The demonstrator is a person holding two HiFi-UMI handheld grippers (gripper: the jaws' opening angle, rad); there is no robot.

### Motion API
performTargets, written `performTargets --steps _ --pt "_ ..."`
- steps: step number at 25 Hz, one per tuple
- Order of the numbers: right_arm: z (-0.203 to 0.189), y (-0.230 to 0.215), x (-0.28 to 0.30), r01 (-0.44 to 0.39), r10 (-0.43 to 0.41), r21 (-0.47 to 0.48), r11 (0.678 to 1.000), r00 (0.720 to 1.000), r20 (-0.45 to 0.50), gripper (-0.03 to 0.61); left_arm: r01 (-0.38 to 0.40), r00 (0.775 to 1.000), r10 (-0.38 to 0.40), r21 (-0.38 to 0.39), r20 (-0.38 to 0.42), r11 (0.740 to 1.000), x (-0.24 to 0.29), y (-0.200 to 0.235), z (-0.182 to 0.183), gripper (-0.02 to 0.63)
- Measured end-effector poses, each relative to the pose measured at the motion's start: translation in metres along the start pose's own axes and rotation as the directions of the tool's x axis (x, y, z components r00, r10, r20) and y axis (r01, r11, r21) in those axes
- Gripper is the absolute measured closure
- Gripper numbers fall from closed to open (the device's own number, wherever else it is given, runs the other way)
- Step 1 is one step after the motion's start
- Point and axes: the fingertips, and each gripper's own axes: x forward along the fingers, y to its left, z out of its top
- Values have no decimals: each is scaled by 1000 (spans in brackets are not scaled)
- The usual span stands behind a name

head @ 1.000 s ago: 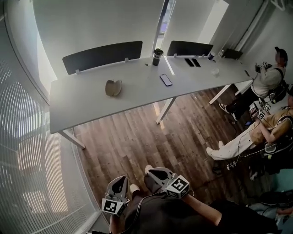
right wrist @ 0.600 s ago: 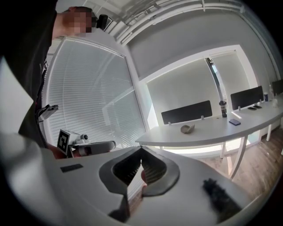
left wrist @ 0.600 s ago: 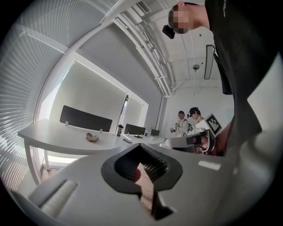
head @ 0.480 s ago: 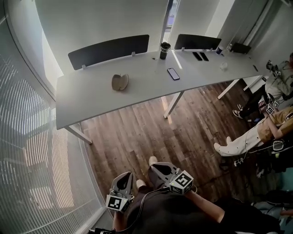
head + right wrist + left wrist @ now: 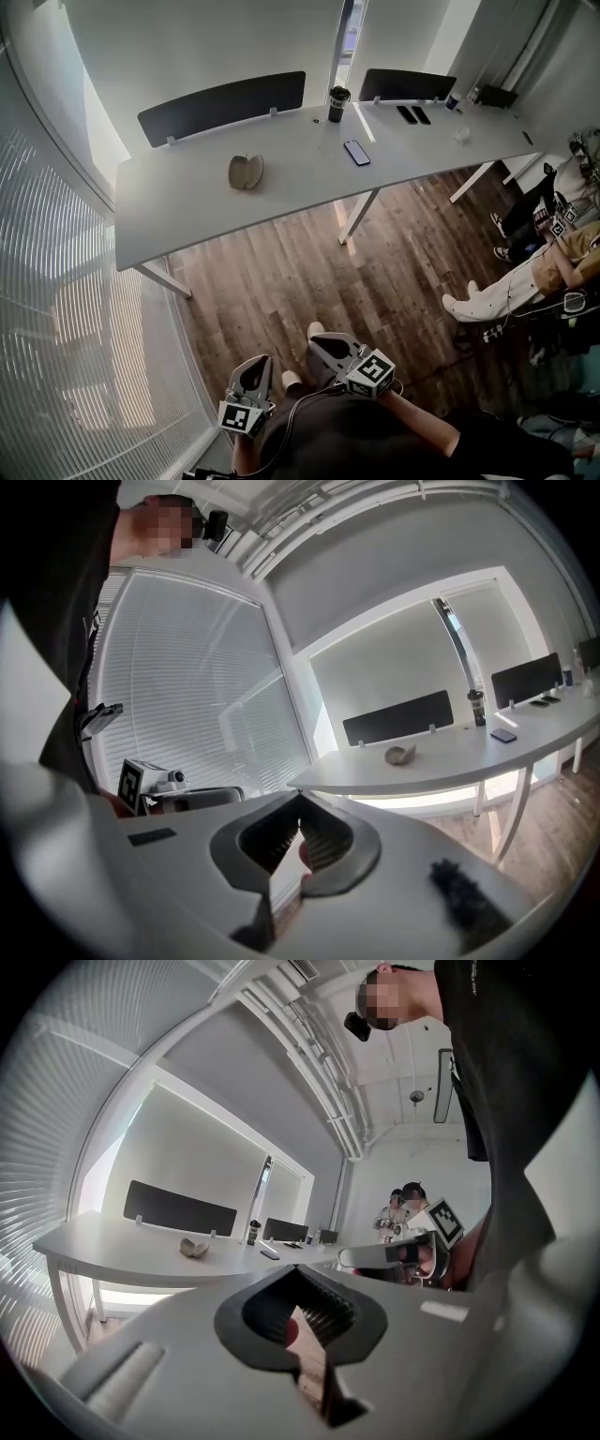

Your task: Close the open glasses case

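Left jaws: we see the left gripper [image 5: 298, 1277] with its tips brought together and nothing between the dark ribbed pads. Only wood floor shows through the gap behind them.
Right jaws: the right gripper [image 5: 300, 801] also has its tips meeting, and it grips nothing.
Position: we hold both grippers low against the body, well apart from the table [image 5: 187, 211].
Glasses case: the glasses case [image 5: 246, 172] lies open on the table, its two tan, shell-shaped halves spread side by side, with nothing touching it.
Materials: the gripper bodies are smooth grey plastic, the tabletop is matte white, and the floor [image 5: 281, 281] is brown wood plank.
Also on the table: a dark smartphone [image 5: 356, 152] lies flat, and a dark tumbler [image 5: 337, 103] stands upright farther back.
Writing: we can read none. The gripper cubes carry only black-and-white square markers.
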Motion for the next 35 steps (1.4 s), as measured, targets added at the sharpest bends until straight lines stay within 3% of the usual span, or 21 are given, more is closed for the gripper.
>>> performTargets --steps 19,35 --pt "25 -83 34 7 -8 25 1000 1000 30 574 28 999 -26 38 -38 999 86 32 23 607" --pt "76 -169 66 -54 51 45 998 997 65 574 7 998 -2 67 -69 998 186 48 54 607"
